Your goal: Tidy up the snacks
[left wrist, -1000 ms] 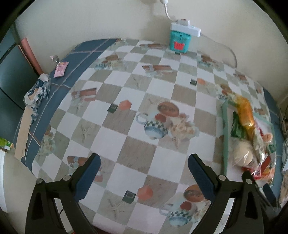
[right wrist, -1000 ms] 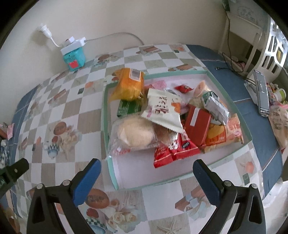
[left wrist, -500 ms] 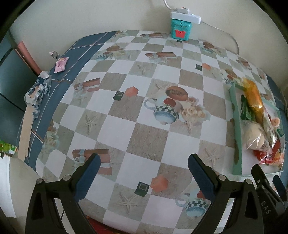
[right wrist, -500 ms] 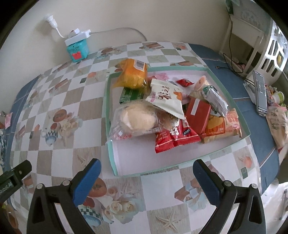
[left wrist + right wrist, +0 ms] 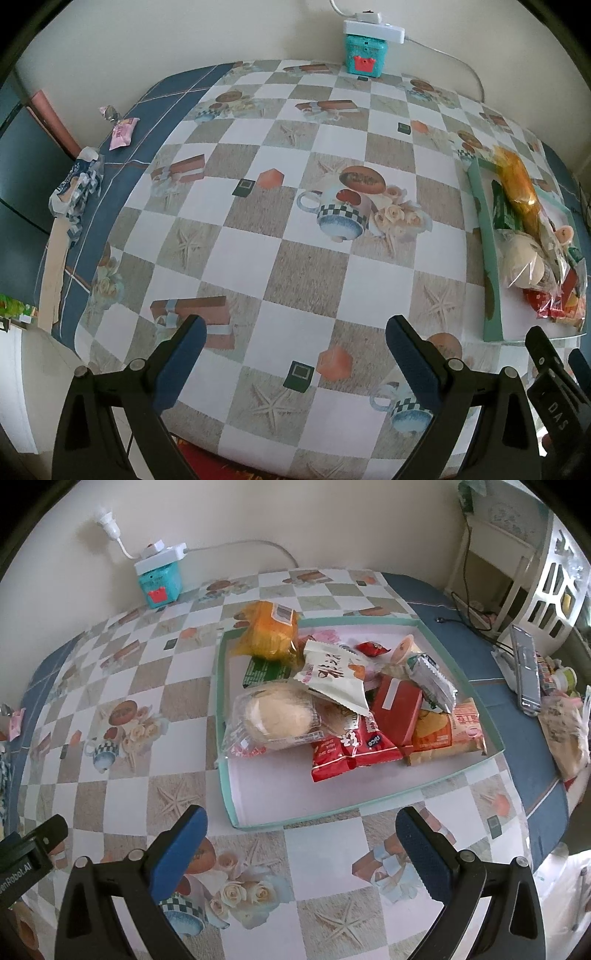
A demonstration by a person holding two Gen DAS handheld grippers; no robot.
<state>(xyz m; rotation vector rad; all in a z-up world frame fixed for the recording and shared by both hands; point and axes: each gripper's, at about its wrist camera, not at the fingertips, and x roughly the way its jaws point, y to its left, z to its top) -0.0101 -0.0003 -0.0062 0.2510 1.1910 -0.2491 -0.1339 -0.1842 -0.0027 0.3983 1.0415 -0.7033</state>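
Observation:
A shallow teal-rimmed tray (image 5: 226,775) on the checkered tablecloth holds a pile of snack packs: a bagged round bun (image 5: 275,716), a white packet (image 5: 332,675), an orange bag (image 5: 269,631), red packets (image 5: 351,749) and a red box (image 5: 395,709). My right gripper (image 5: 301,845) is open and empty, just in front of the tray's near edge. My left gripper (image 5: 293,354) is open and empty above the bare cloth. In the left wrist view the tray (image 5: 489,258) lies at the far right.
A teal box with a white power strip (image 5: 365,44) stands at the wall. A pink snack pack (image 5: 123,133) and a blue-white wrapped pack (image 5: 75,184) lie at the table's left edge. A remote (image 5: 524,668) and bags lie right of the tray.
Both grippers have drawn back toward the table's near edge and risen, so more of the cloth and tray shows. Both stayed open. The snacks have not moved.

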